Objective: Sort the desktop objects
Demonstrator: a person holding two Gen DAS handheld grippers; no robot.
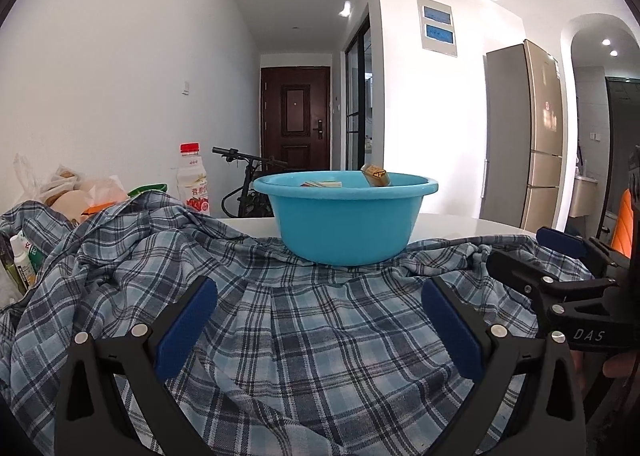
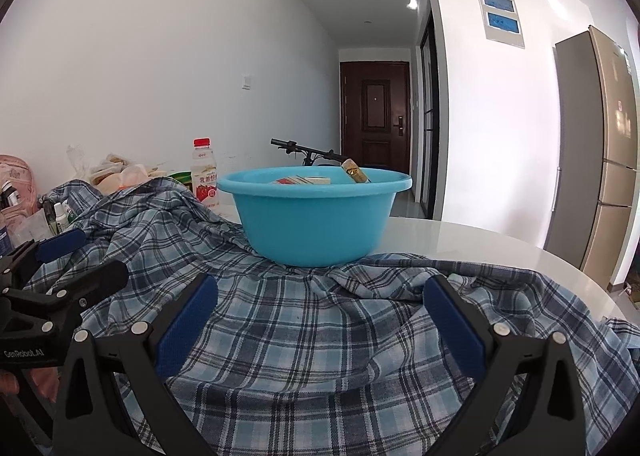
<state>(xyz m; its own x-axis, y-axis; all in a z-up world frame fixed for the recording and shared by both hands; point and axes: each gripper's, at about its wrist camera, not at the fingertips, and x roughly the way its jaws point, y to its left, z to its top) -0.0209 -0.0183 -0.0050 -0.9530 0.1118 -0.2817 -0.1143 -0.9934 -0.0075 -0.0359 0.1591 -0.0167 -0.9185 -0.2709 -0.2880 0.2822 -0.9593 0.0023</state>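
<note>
A blue plastic basin (image 1: 346, 224) stands on a crumpled blue plaid shirt (image 1: 304, 320) spread over the white table; it also shows in the right wrist view (image 2: 316, 224). Flat boxes (image 2: 302, 180) and a brown-gold packet (image 2: 355, 172) lean inside the basin. My left gripper (image 1: 320, 300) is open and empty, low over the shirt in front of the basin. My right gripper (image 2: 320, 298) is open and empty beside it, also over the shirt (image 2: 320, 336). Each gripper shows at the edge of the other's view.
A red-capped drink bottle (image 1: 193, 184) stands left of the basin. Plastic bags of food (image 1: 76, 192) and small bottles (image 1: 22, 260) crowd the far left. Bare white tabletop (image 2: 480, 244) lies right of the basin. A fridge (image 2: 600, 160) stands at right.
</note>
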